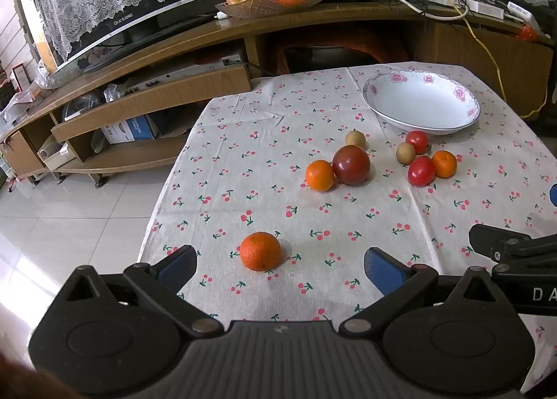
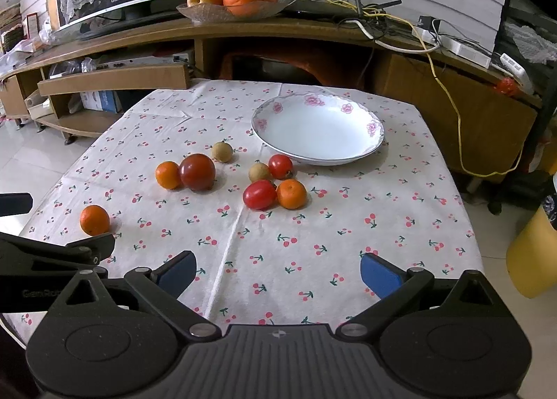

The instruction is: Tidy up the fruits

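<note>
A white floral bowl [image 1: 421,105] [image 2: 318,127] stands empty at the far side of the cherry-print tablecloth [image 1: 264,162] [image 2: 264,235]. In front of it lie several loose fruits: a dark red tomato [image 1: 351,165] [image 2: 197,171] touching a small orange [image 1: 319,175] [image 2: 167,174], two brownish longans, two red tomatoes and another orange [image 1: 444,164] [image 2: 291,193]. A lone orange [image 1: 260,251] [image 2: 94,220] lies nearest, between and just beyond my left gripper's [image 1: 280,265] open blue fingertips. My right gripper [image 2: 278,275] is open over bare cloth, holding nothing.
Behind the table runs a wooden TV stand [image 1: 313,14] with a glass dish of oranges and an apple [image 1: 275,2] [image 2: 229,9], a lace-covered screen and tangled cables. A tiled floor lies to the left; a yellow bin [image 2: 532,260] stands at the right.
</note>
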### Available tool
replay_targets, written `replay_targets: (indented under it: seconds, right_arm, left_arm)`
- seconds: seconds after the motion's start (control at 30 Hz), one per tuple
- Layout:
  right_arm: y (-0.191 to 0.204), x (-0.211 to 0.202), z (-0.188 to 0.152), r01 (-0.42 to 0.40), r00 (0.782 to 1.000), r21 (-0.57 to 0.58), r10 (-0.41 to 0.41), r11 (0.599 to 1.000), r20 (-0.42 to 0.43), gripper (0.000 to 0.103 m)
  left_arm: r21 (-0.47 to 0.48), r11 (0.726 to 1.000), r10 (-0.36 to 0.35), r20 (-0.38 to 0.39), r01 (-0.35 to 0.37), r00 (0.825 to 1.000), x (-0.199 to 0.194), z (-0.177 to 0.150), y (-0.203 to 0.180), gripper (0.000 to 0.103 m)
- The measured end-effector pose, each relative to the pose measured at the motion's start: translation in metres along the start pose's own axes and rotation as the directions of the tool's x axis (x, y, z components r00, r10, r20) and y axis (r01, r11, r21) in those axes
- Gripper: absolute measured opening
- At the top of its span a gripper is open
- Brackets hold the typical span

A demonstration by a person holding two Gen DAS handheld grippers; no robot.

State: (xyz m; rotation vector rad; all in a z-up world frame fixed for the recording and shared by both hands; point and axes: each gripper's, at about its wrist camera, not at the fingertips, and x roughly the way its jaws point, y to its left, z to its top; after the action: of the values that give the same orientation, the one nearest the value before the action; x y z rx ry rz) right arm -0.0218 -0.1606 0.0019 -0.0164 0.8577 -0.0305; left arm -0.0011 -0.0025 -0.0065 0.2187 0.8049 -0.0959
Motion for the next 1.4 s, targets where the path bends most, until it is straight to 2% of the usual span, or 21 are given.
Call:
replay_targets:
  seconds: [0.23, 0.67, 1.4]
  right_arm:
    - [0.0005, 0.0028, 0.0007, -0.013, 1.0, -0.002, 0.013, 1.0, -0.013, 0.099]
    - [0.0006, 0.0047, 0.0004, -0.017, 1.0, -0.005, 0.017, 1.0, -0.021, 0.099]
    - [0.0001, 0.0058, 0.0002, -0.018, 1.0, -0.001, 0.018, 1.0, -0.025, 0.099]
  left_arm:
    - [-0.001, 1.0, -0.016, -0.005, 0.016, 1.0, 0.0024, -0.0011, 0.0045, 0.103]
    - [0.02, 1.0, 0.011, 0.017, -0.012, 1.0, 0.0044, -0.002, 0.0041, 0.103]
    - [0.024, 1.0, 0.011, 0.01, -0.011, 1.0, 0.0054, -0.0024, 0.0025, 0.103]
